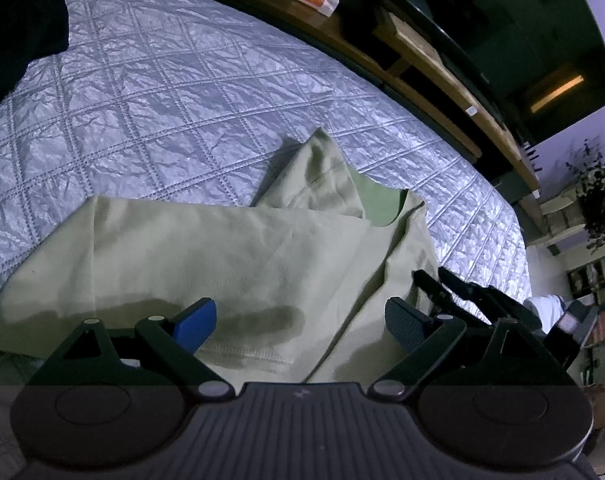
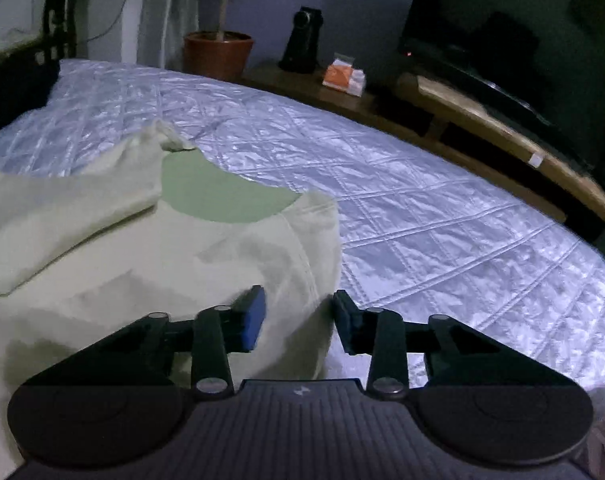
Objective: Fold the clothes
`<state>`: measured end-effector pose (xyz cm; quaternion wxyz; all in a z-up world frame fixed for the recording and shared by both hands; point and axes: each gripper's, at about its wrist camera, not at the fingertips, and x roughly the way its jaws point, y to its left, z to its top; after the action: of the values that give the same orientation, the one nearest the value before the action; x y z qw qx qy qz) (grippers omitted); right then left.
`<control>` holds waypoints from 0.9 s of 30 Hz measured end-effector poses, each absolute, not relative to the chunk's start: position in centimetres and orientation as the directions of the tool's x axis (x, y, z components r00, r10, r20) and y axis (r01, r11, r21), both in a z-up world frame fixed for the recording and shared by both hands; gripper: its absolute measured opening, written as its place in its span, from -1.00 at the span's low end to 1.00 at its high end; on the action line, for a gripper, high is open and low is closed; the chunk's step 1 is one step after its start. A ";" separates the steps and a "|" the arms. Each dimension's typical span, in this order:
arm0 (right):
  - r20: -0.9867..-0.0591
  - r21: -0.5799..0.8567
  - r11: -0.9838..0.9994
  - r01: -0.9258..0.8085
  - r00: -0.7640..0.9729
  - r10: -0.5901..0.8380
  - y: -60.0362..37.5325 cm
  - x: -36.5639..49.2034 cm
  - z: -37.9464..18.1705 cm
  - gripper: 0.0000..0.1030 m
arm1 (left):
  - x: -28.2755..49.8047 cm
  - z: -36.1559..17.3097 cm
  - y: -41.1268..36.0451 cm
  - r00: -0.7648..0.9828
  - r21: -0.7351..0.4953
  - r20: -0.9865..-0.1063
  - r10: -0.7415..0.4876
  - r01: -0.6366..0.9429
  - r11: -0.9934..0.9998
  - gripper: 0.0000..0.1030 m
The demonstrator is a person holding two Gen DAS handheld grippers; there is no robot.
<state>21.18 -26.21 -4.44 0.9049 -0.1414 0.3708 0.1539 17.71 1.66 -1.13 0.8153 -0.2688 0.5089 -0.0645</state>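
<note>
Green shirt (image 1: 230,248) under both parted grippers; only right view shows plant pot (image 2: 218,53).

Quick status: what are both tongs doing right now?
Left tongs: wide open, holding nothing, above the green shirt.
Right tongs: partly open, pads off the shirt's edge.

The room is dim with a bluish cast. The quilted bedspread (image 1: 162,92) ahead of both grippers gives off a patchy sheen. Soft shadows fall on the green shirt (image 1: 222,248) beneath the fingers. Fisheye bends the edges; the right view looks slightly blurred, perhaps from motion.
</note>
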 end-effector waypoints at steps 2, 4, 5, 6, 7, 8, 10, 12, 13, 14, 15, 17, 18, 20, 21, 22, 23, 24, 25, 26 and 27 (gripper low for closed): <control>-0.722 -0.121 0.918 -0.377 0.669 0.179 -26.3 21.7 -4.2 -0.87 | 17.7 -1.2 1.6 0.473 -0.503 -0.796 -0.379 -0.166 0.848 0.74; -0.721 -0.070 0.933 -0.352 0.665 0.197 -26.8 21.9 -4.0 -0.90 | 17.7 -1.2 1.5 0.472 -0.501 -0.796 -0.379 -0.165 0.849 0.74; -0.718 -0.015 0.945 -0.326 0.662 0.217 -27.5 22.0 -3.9 -0.90 | 17.7 -1.2 1.5 0.472 -0.502 -0.796 -0.379 -0.165 0.849 0.74; -0.716 0.054 0.955 -0.293 0.656 0.242 -28.4 22.3 -4.1 -0.90 | 17.7 -1.2 1.5 0.472 -0.502 -0.796 -0.378 -0.166 0.849 0.74; -0.712 0.123 0.958 -0.258 0.650 0.266 -29.3 22.5 -4.2 -0.90 | 17.7 -1.2 1.5 0.473 -0.502 -0.796 -0.378 -0.166 0.849 0.74; -0.706 0.190 0.957 -0.218 0.648 0.287 -30.2 22.7 -4.4 -0.90 | 17.7 -1.2 1.5 0.473 -0.502 -0.796 -0.378 -0.166 0.848 0.74; -0.694 0.311 0.943 -0.120 0.649 0.312 -32.4 22.8 -5.1 -0.90 | 17.6 -1.3 1.5 0.474 -0.503 -0.795 -0.378 -0.166 0.848 0.74; -0.672 0.460 0.888 -0.011 0.649 0.356 -34.5 22.7 -5.9 -0.90 | 17.7 -1.3 1.5 0.473 -0.503 -0.795 -0.379 -0.167 0.848 0.74; -0.655 0.538 0.842 0.046 0.651 0.383 -35.4 22.6 -6.6 -0.90 | 17.7 -1.4 1.6 0.473 -0.504 -0.795 -0.379 -0.168 0.847 0.74; -0.636 0.610 0.786 0.102 0.655 0.408 -36.4 22.5 -7.2 -0.90 | 17.7 -1.4 1.5 0.472 -0.503 -0.796 -0.379 -0.167 0.848 0.74; -0.614 0.675 0.721 0.157 0.661 0.431 -37.3 22.4 -7.9 -0.88 | 17.7 -1.4 1.5 0.472 -0.503 -0.796 -0.379 -0.166 0.848 0.74; -0.619 0.656 0.739 0.152 0.669 0.412 -37.1 22.4 -7.6 -0.85 | 17.7 -1.4 1.5 0.472 -0.502 -0.796 -0.379 -0.164 0.849 0.74; -0.632 0.606 0.786 0.119 0.672 0.386 -36.5 22.4 -7.0 -0.68 | 17.7 -1.4 1.5 0.472 -0.502 -0.796 -0.379 -0.165 0.849 0.74; -0.649 0.466 0.885 0.010 0.684 0.334 -34.5 22.4 -5.3 -0.59 | 17.7 -1.5 1.5 0.472 -0.501 -0.797 -0.378 -0.165 0.849 0.74; -0.650 0.386 0.921 -0.050 0.694 0.310 -33.2 22.4 -4.4 -0.51 | 17.7 -1.5 1.5 0.471 -0.501 -0.797 -0.379 -0.165 0.849 0.74; -0.648 0.301 0.948 -0.105 0.707 0.284 -31.9 22.4 -3.6 -0.29 | 17.7 -1.5 1.4 0.471 -0.501 -0.797 -0.379 -0.165 0.849 0.74; -0.642 0.212 0.965 -0.153 0.723 0.255 -30.7 22.4 -3.0 -0.12 | 17.8 -1.5 1.4 0.470 -0.500 -0.798 -0.379 -0.164 0.850 0.74; -0.630 0.121 0.972 -0.201 0.741 0.231 -29.5 22.3 -2.5 0.24 | 17.8 -1.5 1.4 0.469 -0.499 -0.798 -0.379 -0.164 0.851 0.74; -0.619 0.037 0.968 -0.247 0.755 0.216 -28.3 22.2 -2.2 0.45 | 17.8 -1.6 1.3 0.468 -0.499 -0.799 -0.378 -0.163 0.851 0.74; -0.619 -0.019 0.958 -0.287 0.756 0.214 -27.3 22.2 -2.2 0.46 | 17.8 -1.6 1.3 0.468 -0.499 -0.799 -0.379 -0.163 0.851 0.74; -0.636 -0.064 0.948 -0.313 0.745 0.203 -26.5 22.5 -2.4 0.44 | 17.8 -1.6 1.3 0.468 -0.499 -0.799 -0.379 -0.163 0.851 0.74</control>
<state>22.51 -26.48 -2.37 0.9303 -0.0836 0.3291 0.1386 17.75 1.35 -1.56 0.8147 -0.2646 0.5117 -0.0662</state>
